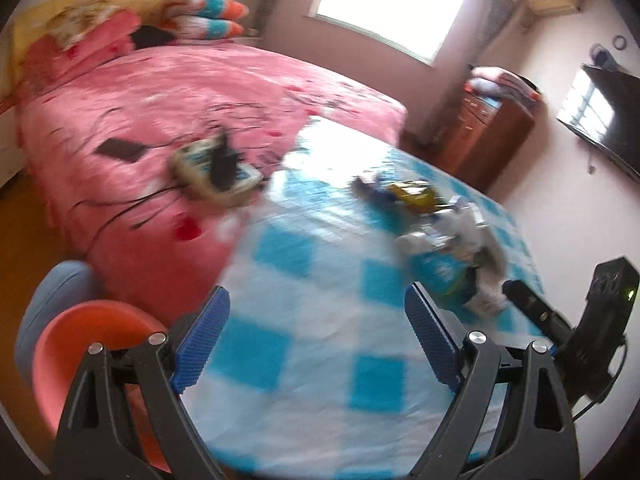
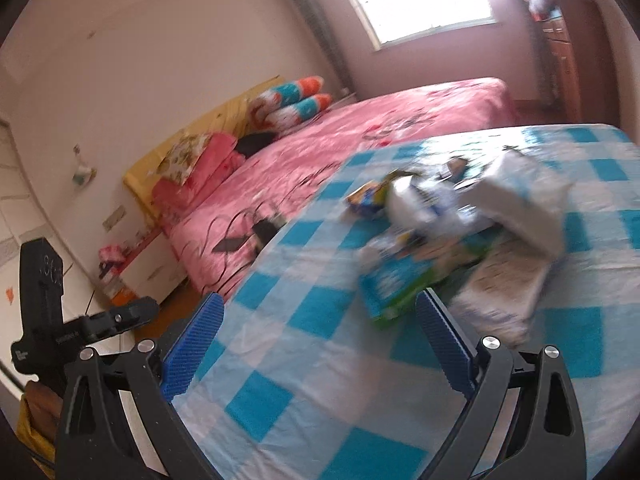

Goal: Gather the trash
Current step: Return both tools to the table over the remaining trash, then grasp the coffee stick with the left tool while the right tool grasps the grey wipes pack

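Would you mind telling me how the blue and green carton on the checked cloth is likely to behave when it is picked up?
The blue and green carton looks like a flat printed cardboard box, so probably light and fairly stiff, though it may crush if squeezed hard. It lies tangled with white crumpled wrappers, which may drag along or slide off. Its glossy face could slip on the checked cloth if pushed.

Your right gripper (image 2: pixel 320 344) hangs with its blue pads wide apart and nothing between them, above a table with a blue and white checked cloth (image 2: pixel 304 380). Just ahead lies a blurred pile of trash (image 2: pixel 452 232): a blue and green box, white wrappers, a yellow packet. Behind stands a pink bed (image 2: pixel 360 132) with dark cables.
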`<state>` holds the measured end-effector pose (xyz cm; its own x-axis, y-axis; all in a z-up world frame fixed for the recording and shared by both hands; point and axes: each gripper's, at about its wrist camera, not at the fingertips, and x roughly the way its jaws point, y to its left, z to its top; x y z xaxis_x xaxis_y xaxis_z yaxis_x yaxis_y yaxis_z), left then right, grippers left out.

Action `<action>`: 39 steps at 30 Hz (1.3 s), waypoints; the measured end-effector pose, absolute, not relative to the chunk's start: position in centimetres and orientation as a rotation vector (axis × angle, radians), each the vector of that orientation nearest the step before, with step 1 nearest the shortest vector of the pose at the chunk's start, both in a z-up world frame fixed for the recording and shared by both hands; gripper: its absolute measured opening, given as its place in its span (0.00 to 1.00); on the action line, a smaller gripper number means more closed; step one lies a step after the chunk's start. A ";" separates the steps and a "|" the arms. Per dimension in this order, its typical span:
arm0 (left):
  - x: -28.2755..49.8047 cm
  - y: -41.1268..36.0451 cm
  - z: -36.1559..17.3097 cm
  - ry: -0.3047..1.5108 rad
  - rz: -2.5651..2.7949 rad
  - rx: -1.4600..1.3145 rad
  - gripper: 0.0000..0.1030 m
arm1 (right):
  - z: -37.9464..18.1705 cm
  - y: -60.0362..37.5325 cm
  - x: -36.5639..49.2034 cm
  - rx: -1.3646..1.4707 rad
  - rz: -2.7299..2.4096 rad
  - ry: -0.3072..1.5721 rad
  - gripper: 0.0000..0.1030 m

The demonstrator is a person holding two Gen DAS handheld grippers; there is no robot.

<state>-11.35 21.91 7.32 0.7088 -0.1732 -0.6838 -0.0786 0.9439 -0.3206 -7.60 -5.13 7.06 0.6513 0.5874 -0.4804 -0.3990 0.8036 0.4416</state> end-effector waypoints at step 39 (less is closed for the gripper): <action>15.5 -0.2 1.0 1.104 -0.307 -0.053 0.40 | 3.8 -20.4 -3.2 0.517 0.213 0.673 0.93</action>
<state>15.48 -0.18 0.98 0.4125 -0.2706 -0.8698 0.2180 0.9564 -0.1942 -3.17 -20.43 3.76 0.7663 0.3497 -0.5389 -0.0231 0.8533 0.5208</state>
